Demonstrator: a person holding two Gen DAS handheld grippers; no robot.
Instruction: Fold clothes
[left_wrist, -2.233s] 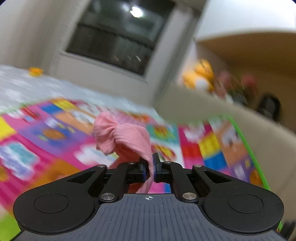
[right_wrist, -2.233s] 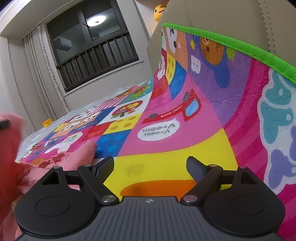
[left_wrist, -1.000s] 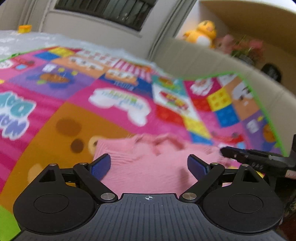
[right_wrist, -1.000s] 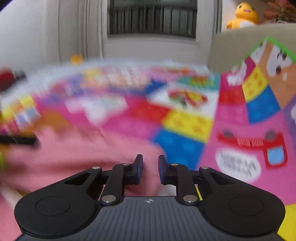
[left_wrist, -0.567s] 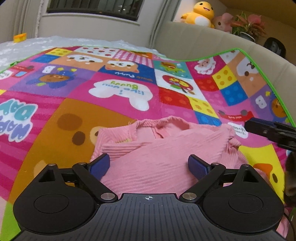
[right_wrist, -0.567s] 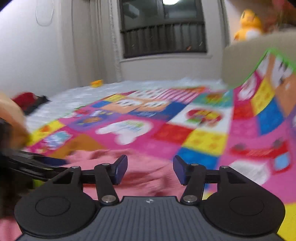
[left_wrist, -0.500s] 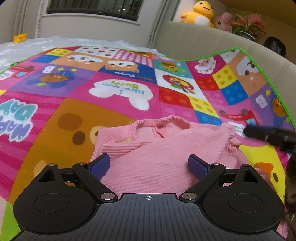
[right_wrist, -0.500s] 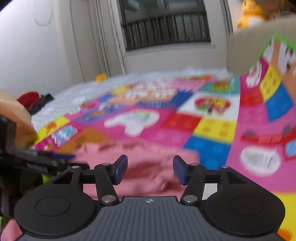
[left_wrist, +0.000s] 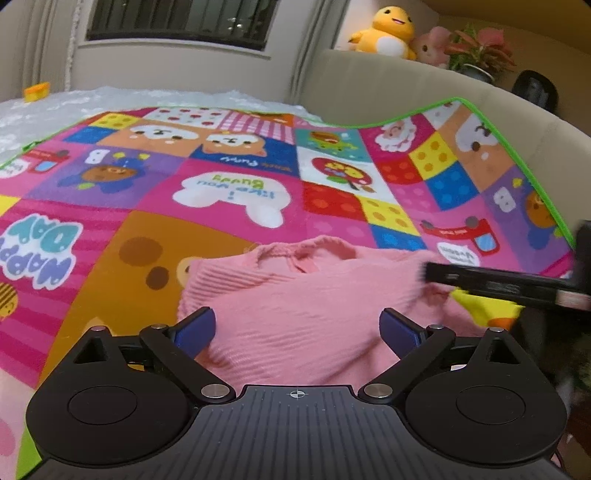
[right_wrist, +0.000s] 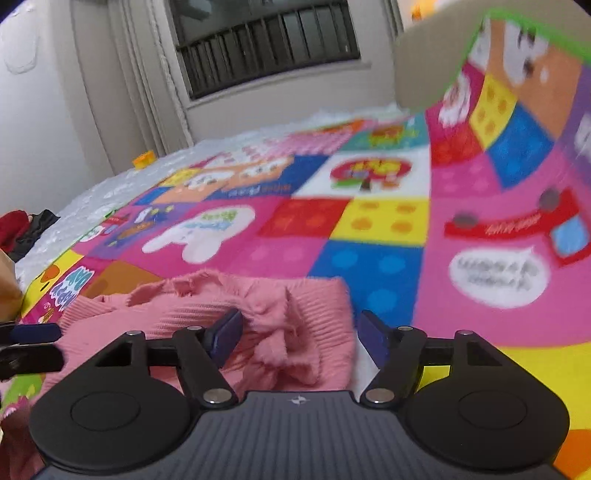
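Note:
A pink ribbed sweater (left_wrist: 306, 299) lies spread on the colourful play mat (left_wrist: 229, 192), neckline pointing away. Just in front of its near part my left gripper (left_wrist: 296, 328) hovers open, with nothing between the pads. At the sweater's right edge one of the right gripper's fingers (left_wrist: 480, 282) reaches in from the right. In the right wrist view my right gripper (right_wrist: 299, 336) is open, its pads on either side of a bunched fold of the sweater (right_wrist: 280, 325). One of the left gripper's fingers (right_wrist: 33, 332) shows at the left edge.
The mat (right_wrist: 376, 221) climbs up a beige sofa (left_wrist: 406, 85) on the right. A yellow plush duck (left_wrist: 384, 33) and a potted plant (left_wrist: 476, 48) sit on the sofa's top. A small orange toy (left_wrist: 37, 90) lies far back. Red and black clothes (right_wrist: 22, 229) lie left.
The left gripper let go of the lifted sweater, which now lies spread on the mat. The right gripper opened and came down over the sweater's right edge.

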